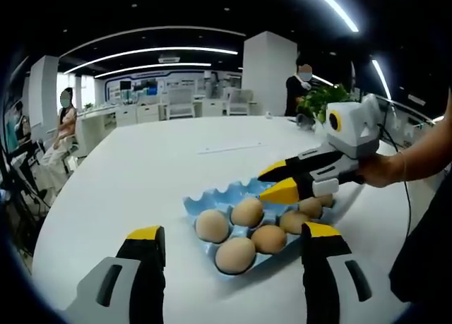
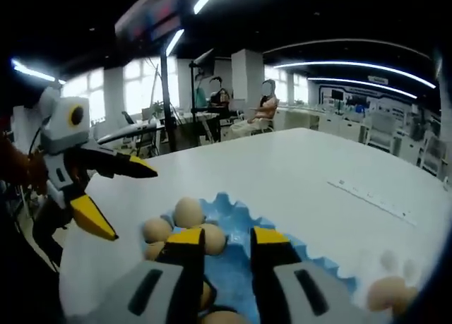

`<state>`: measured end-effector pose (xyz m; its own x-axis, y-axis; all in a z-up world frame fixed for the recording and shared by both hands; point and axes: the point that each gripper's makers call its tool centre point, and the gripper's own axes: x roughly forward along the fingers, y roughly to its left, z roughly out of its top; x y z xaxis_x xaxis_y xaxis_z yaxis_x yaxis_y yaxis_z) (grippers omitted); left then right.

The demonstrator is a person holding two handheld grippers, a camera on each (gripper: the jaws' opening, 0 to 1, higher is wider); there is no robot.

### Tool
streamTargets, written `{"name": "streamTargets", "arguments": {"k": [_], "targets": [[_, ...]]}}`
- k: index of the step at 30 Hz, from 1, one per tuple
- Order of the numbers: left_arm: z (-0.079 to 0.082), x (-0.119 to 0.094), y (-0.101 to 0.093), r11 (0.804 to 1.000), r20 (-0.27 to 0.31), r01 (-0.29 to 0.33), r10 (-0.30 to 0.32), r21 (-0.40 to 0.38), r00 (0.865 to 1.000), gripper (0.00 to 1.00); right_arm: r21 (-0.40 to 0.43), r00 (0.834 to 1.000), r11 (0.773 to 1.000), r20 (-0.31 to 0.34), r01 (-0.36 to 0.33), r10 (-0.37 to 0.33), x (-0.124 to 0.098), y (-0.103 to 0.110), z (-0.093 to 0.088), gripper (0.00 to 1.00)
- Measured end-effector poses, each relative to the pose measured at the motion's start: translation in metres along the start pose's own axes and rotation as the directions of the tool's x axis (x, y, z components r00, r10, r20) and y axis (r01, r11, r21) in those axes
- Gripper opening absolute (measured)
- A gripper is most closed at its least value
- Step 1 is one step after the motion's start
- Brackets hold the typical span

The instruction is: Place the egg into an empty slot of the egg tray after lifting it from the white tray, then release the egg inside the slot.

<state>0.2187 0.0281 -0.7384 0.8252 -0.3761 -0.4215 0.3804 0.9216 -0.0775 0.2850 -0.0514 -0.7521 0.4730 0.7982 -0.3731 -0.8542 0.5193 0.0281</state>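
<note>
White bench (image 1: 162,162) fills most of both views, big rounded top in an open office, people seated and standing well off behind. On it sits the blue egg tray (image 1: 212,200), wavy rim, near the bench's front edge. In the left gripper view it holds about seven brown eggs (image 1: 247,212) clustered in the cups; the near-left corner cups look free, and in the right gripper view bare blue cups (image 2: 236,225) show just ahead of the jaws, so empty slots remain.

Right tool (image 1: 282,181) hangs just over the tray's far side in the left gripper view, held by a hand (image 1: 378,170). Its yellow tips sit a narrow gap apart with nothing visibly between them (in its own view (image 2: 227,241) the jaws also stand slightly parted, blue tray seen through the gap). My read: either the egg is just dropped or it is aiming at a slot; cannot tell which egg is the task one.

Left tool (image 1: 233,234) is spread wide and empty, held back at the near side of the tray, likely just keeping out of the way. It shows too in the right gripper view (image 2: 109,197), jaws wide.

Two more eggs (image 2: 387,290) lie apart at the lower right of the right gripper view, probably at the white tray, which is too blurred to confirm.
</note>
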Motion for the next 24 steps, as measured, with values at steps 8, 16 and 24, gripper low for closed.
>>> {"name": "streamTargets", "arguments": {"k": [8, 16, 24], "targets": [[0.002, -0.001, -0.002, 1.0, 0.007, 0.003, -0.003, 0.009, 1.0, 0.8, 0.015, 0.998, 0.998, 0.008, 0.069, -0.069, -0.027, -0.019, -0.006, 0.25], [0.001, -0.003, 0.0, 1.0, 0.005, -0.003, 0.003, 0.005, 1.0, 0.79, 0.104, 0.962, 0.956, -0.013, 0.274, -0.274, -0.086, -0.075, -0.034, 0.25], [0.002, -0.003, -0.002, 1.0, 0.006, 0.001, -0.001, 0.011, 1.0, 0.79, 0.157, 0.852, 0.839, -0.039, 0.521, -0.522, -0.16, -0.14, -0.055, 0.25]]}}
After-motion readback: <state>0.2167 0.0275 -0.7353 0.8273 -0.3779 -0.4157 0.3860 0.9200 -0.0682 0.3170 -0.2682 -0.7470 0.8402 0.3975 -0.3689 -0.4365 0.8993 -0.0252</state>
